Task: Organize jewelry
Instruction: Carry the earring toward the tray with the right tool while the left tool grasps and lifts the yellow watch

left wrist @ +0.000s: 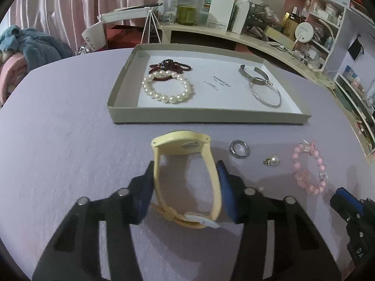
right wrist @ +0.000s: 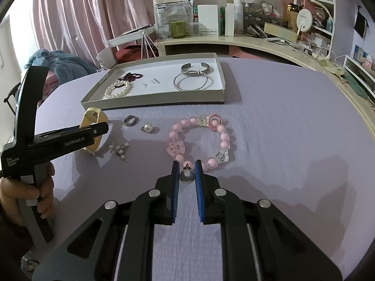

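Jewelry mostly loose on the lilac tablecloth: left gripper straddles the yellow watch, blue pads against the strap on both sides, gripping it, probably to carry it into the grey tray beyond, which already has the pearl bracelet, dark red beads and silver bangles sorted by kind. Right gripper is clamped on a small grey pearl pendant, just above the cloth beside the pink bead bracelet. Silver ring, white pearl charm and pearl cluster lie between the two tools; the tray's near wall needs clearing.
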`<state>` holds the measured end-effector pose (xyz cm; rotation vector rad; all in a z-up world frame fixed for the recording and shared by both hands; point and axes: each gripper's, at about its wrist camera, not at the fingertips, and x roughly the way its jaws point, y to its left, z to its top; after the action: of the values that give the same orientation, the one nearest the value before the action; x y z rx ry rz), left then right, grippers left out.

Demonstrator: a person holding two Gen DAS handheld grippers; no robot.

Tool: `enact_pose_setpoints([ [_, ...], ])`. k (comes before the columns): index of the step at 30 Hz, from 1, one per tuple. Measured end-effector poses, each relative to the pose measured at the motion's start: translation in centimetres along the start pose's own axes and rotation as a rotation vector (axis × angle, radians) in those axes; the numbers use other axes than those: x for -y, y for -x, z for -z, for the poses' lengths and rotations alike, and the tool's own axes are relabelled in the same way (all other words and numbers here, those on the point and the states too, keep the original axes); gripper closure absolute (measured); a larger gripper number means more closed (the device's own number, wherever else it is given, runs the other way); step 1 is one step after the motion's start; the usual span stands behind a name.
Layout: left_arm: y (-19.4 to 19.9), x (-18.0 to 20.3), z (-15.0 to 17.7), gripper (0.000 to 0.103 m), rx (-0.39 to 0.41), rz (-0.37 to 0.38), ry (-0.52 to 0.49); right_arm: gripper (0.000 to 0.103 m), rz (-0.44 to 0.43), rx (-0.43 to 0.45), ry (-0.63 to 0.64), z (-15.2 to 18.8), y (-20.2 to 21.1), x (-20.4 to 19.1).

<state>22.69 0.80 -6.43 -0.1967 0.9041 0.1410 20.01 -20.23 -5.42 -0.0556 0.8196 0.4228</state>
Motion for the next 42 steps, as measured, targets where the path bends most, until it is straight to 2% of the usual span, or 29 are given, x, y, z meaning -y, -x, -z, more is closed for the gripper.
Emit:
enact_pose_setpoints([
  [1,0.1,-0.1,0.1,0.061,0.002,0.002,-0.001,0.089,0.000,0.001,0.000,-0.1,0.0,0.0],
  [6,1.0,-1.2,0.3,0.064,0.010,0.008,0.009,0.089,-0.004,0.006,0.004,-0.3,0.2,-0.3],
  [17,8.8,-3.2,-0.4,0.064,0.176,0.031,0.008,0.089,-0.016,0.041,0.021,-1.0,1.5,-1.7],
  [24,11.3,-3.5,-0.7,0.064,0.237,0.049,0.010,0.089,-0.016,0.058,0.029,-1.6,1.8,-2.3],
  [32,10.9,-3.7,-2.1,0.064,0.252,0.071,0.038,0.089,0.002,0.118,0.035,-6.6,0.4,-2.9],
  [38,9.6,-3.6,-3.5,0.064,0.253,0.087,0.048,0.089,-0.002,0.096,-0.035,-12.5,-5.0,-2.0],
  [42,8.7,-3.7,-4.8,0.064,0.262,0.092,0.053,0.089,0.011,0.090,-0.047,-14.5,-7.8,-1.6],
])
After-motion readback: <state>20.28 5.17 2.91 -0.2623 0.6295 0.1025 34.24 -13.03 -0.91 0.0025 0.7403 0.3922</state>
